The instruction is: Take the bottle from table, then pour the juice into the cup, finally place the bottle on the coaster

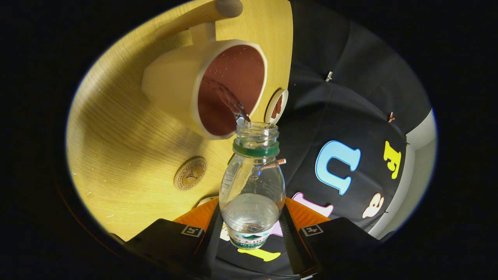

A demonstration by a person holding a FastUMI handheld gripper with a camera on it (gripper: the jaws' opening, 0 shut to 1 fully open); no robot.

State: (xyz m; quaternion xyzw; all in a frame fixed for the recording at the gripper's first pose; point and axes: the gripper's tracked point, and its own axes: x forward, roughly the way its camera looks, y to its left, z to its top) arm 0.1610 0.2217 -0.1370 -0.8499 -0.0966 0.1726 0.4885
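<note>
Clear bottle [251, 186], clamped between the jaws, streams liquid into the cup [210, 83].

A small white-rimmed dish [277, 105] holding something brown sits at the edge of the wooden table [128, 155]. Beyond that edge hangs black cloth [342, 105], a small clip [329, 76] on it.
</note>
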